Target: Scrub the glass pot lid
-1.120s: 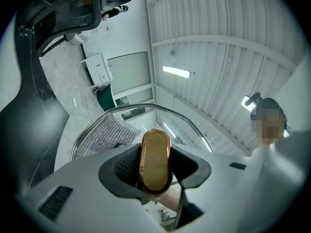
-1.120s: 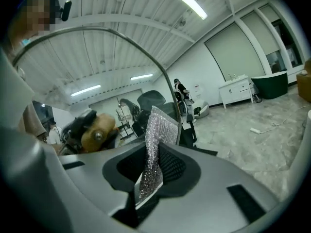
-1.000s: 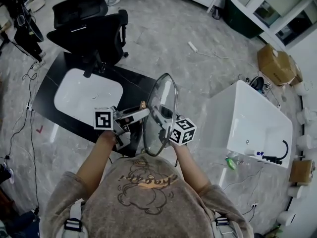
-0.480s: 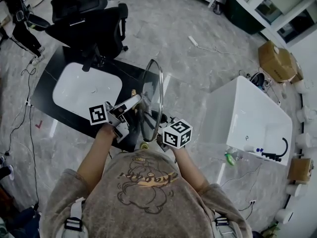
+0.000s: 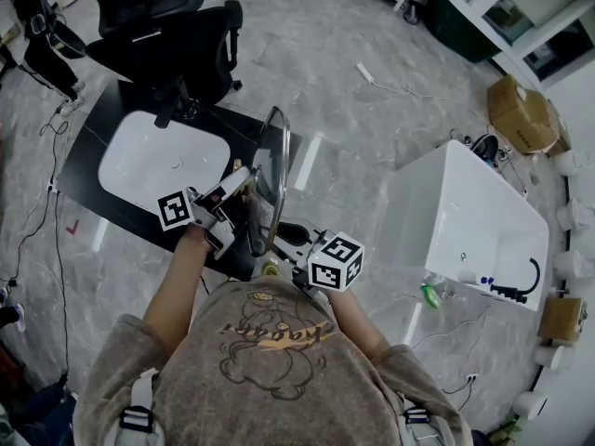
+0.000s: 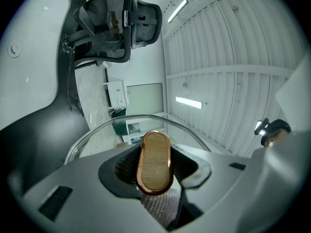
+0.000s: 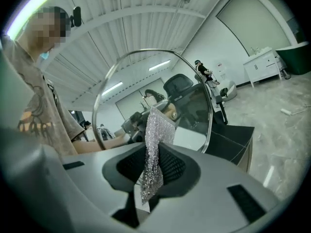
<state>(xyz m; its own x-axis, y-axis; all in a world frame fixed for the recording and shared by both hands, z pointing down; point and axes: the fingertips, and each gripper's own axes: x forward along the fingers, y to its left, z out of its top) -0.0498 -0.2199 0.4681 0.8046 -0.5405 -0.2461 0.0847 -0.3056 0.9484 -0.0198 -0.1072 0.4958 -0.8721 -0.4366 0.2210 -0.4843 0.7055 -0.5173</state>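
Observation:
The glass pot lid stands on edge in front of me, its metal rim arching past the left gripper view. My left gripper is shut on the lid's copper-rimmed oval knob, which sits between its jaws. On the lid's other side, my right gripper is shut on a silver mesh scrubbing cloth. The cloth hangs between its jaws and lies against the glass. Through the glass the cloth also shows under the knob.
Below the lid is a black counter with a white sink basin. A black office chair stands behind it. To the right are a white bathtub, a green bottle and a cardboard box.
Both grippers and the lid have shifted left and lower in the head view. The lid has turned more edge-on. Both grips are unchanged.

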